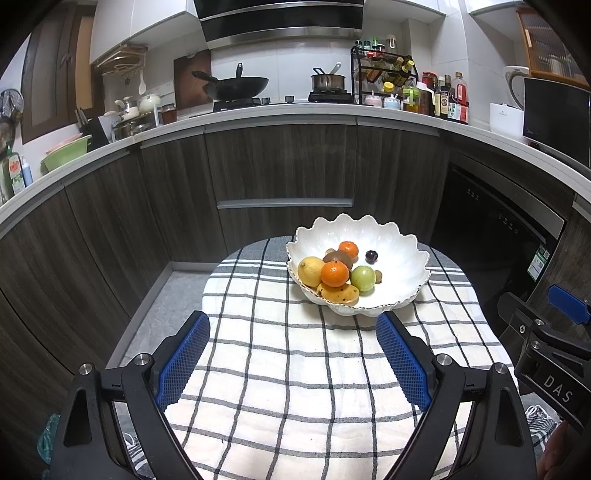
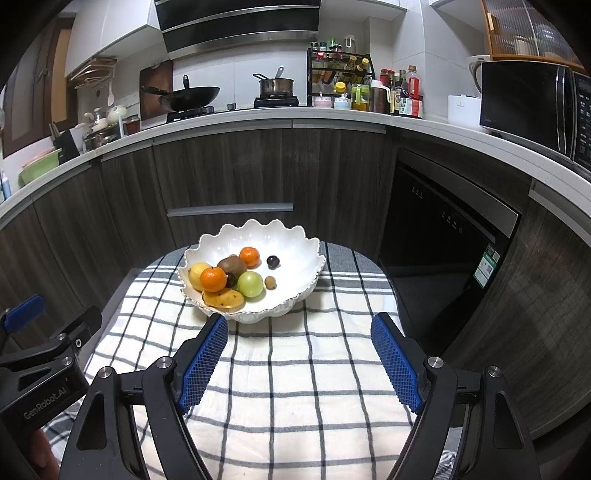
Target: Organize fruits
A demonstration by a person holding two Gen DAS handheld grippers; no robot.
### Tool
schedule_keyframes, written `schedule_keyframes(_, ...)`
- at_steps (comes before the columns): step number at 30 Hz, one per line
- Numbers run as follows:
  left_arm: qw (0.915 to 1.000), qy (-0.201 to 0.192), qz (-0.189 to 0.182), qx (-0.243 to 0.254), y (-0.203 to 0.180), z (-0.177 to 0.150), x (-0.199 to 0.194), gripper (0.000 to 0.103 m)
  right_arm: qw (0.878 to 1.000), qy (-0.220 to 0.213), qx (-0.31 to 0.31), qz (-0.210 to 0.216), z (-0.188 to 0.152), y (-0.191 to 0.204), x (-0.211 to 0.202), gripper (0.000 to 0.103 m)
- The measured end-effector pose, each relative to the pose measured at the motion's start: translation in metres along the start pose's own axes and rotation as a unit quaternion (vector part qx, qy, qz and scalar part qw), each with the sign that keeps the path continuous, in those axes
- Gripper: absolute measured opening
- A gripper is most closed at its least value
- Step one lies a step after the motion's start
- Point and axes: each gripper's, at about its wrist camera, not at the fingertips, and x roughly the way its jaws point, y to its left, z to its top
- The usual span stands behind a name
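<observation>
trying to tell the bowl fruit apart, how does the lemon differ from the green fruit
The lemon is yellow and slightly oval; the green fruit is pale green and rounder. The lemon lies at the bowl's left edge, partly hidden behind an orange; the green fruit sits nearer the middle, in full view. Both are smooth-skinned, similar in size, and rest inside the white scalloped bowl.

Both views are evenly lit from overhead, bright on the white bowl [image 1: 391, 243] and the checked cloth [image 1: 295, 369], dim on the dark cabinets [image 2: 236, 170]. A soft shadow sits under the bowl. The range hood [image 1: 280, 33] shows glare. Fisheye distortion bends the counter edge [image 2: 332, 120]; corners vignette to black. Focus is sharp.
</observation>
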Motion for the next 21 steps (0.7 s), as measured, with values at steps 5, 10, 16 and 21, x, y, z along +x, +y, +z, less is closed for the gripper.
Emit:
schedule_keyframes(5, 1.0, 0.004, -0.001, -0.001, -0.0014, -0.0004, 0.0, 0.092, 1.0, -0.001, 0.0, 0.0, 0.0005, -0.0003, 0.0004, 0.081)
schedule_keyframes(10, 1.0, 0.006, -0.004, -0.001, -0.0014, -0.0004, 0.0, 0.092, 1.0, 0.0, 0.0, 0.0, 0.0002, -0.0006, 0.0002, 0.081)
schedule_keyframes(16, 0.9998, 0.017, -0.007, -0.003, -0.0017, -0.0037, 0.0053, 0.092, 1.0, 0.0, -0.001, 0.0, -0.0003, -0.0004, 0.0008, 0.081)
schedule_keyframes(21, 0.9997, 0.023, -0.008, -0.003, -0.0015, -0.0061, 0.009, 0.092, 1.0, 0.002, 0.001, -0.002, 0.0011, -0.0028, 0.002, 0.081)
